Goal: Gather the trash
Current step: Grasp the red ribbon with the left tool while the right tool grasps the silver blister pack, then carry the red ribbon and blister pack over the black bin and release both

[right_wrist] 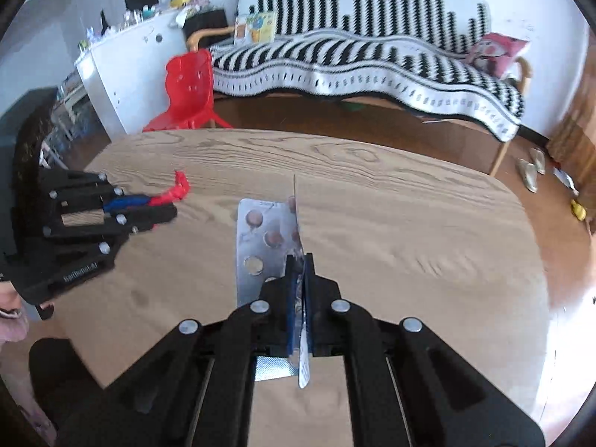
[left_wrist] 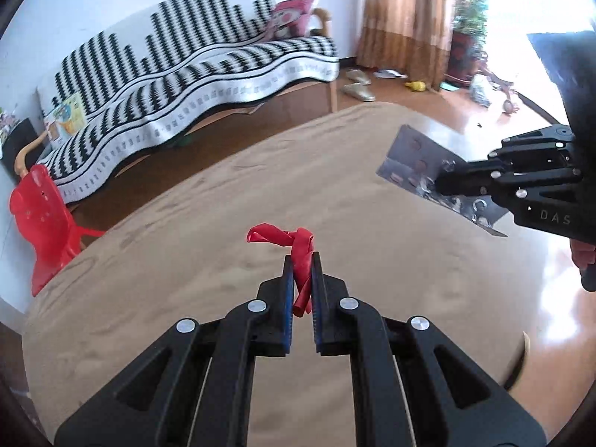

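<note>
My left gripper [left_wrist: 301,257] is shut on a red twisted plastic scrap [left_wrist: 296,246] and holds it above the wooden table [left_wrist: 186,260]. The scrap also shows in the right wrist view [right_wrist: 175,192], with the left gripper [right_wrist: 164,208] at the left. My right gripper [right_wrist: 300,260] is shut on a silver blister pack [right_wrist: 257,246], folded, with some pill pockets burst. In the left wrist view the right gripper [left_wrist: 443,182] holds the blister pack [left_wrist: 413,156] at the right, above the table.
A black-and-white striped sofa [right_wrist: 372,63] stands beyond the table. A red plastic chair [right_wrist: 188,89] is by the table's far left corner. A white cabinet [right_wrist: 123,70] stands at the left. Shoes [left_wrist: 357,82] and litter lie on the floor near a curtain [left_wrist: 406,18].
</note>
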{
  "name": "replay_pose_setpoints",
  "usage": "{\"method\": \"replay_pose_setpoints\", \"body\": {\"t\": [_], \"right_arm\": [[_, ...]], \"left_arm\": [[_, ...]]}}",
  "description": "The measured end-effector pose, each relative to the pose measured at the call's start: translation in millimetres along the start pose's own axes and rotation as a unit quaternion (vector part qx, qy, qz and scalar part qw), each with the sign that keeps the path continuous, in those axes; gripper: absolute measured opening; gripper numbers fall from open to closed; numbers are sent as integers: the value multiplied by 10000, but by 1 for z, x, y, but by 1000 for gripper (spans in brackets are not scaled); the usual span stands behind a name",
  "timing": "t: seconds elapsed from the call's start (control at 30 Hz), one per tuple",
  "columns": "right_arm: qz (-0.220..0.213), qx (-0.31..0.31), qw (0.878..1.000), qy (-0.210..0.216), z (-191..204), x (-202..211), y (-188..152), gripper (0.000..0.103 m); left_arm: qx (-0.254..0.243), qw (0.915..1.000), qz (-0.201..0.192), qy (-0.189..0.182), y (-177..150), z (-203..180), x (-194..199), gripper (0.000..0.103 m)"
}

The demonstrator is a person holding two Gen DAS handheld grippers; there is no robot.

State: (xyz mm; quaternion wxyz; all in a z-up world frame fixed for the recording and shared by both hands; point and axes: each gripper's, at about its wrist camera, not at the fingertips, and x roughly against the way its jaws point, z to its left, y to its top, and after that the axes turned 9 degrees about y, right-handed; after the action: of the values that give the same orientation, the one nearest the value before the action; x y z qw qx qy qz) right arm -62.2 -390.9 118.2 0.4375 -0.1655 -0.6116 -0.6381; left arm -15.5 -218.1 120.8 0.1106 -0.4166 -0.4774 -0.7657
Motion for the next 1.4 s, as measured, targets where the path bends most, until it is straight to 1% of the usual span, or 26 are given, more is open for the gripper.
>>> {"method": "replay_pose_setpoints", "body": {"t": [0.1,0.17,0.27,0.37,0.4,0.47,0.5,0.53,0.57,0.6,0.63,0.67,0.73,0.77,0.8,0.87,0.93,1.0,1.03,1.07,1.17,1.23,1.27,1.3,1.4], "right_arm": [[-183,-47,9997,-154,13,51,-32,5],[-300,-128,9990,-292,18,89,-55,5],[-435,-342,9971,-515,18,136,-92,5],[-595,-636,9943,-615,14,171,-134,5],[-635,-728,9933,-636,10,178,-147,5],[-727,-1029,9897,-688,6,191,-185,5],[-760,-1166,9875,-735,1,193,-198,5],[-789,-1311,9842,-895,-2,194,-215,5],[-802,-1482,9789,-1156,-3,194,-240,5],[-831,-1692,9748,-1191,-4,191,-260,5],[-904,-1997,9690,-1142,-7,188,-282,5],[-1002,-2500,9574,-1046,-15,180,-313,5],[-958,-3203,9376,-952,-30,157,-357,5],[-822,-3532,9278,-877,-37,141,-379,5],[-680,-3755,9213,-748,-42,125,-397,5],[-343,-4106,9093,-588,-52,97,-422,5],[-226,-4266,9026,-527,-55,83,-434,5],[-239,-4442,8946,-424,-59,77,-442,5],[-242,-4500,8917,-420,-62,77,-444,5],[-240,-4518,8908,-427,-64,76,-443,5],[-209,-4557,8886,-483,-67,79,-449,5],[-208,-4567,8880,-499,-65,76,-444,5],[-208,-4566,8880,-499,-67,71,-435,5],[-200,-4561,8883,-502,-69,69,-433,5],[-150,-4536,8897,-503,-69,63,-428,5]], "left_arm": [[-83,9994,-81,-328,-9,-41,37,7],[-229,9979,-165,-576,-16,-72,61,7],[-444,9948,-242,-886,-26,-114,87,7],[-593,9907,-241,-1203,-40,-155,101,7],[-659,9891,-214,-1299,-44,-169,102,7],[-854,9837,-59,-1581,-61,-204,102,7],[-926,9815,13,-1678,-70,-218,99,7],[-995,9789,88,-1784,-79,-232,97,7],[-1048,9761,169,-1896,-90,-245,93,7],[-1080,9723,281,-2054,-105,-259,87,7],[-1086,9680,436,-2219,-120,-271,77,7],[-1076,9659,548,-2292,-132,-278,69,7],[-925,9601,896,-2483,-160,-292,39,7],[-820,9570,1092,-2560,-172,-297,24,7],[-773,9552,1216,-2583,-180,-299,14,7],[-893,9511,1464,-2568,-199,-304,-7,7],[-1068,9498,1529,-2513,-204,-304,-17,7],[-1260,9470,1534,-2524,-203,-307,-25,7],[-1327,9474,1513,-2487,-202,-307,-28,7],[-1349,9475,1536,-2458,-202,-307,-32,7],[-1263,9437,1685,-2552,-198,-306,-42,7],[-1299,9419,1671,-2608,-191,-310,-44,7],[-1325,9409,1646,-2646,-189,-311,-44,8],[-1327,9403,1624,-2679,-191,-314,-38,8],[-1339,9388,1612,-2734,-192,-315,-38,8]]}}
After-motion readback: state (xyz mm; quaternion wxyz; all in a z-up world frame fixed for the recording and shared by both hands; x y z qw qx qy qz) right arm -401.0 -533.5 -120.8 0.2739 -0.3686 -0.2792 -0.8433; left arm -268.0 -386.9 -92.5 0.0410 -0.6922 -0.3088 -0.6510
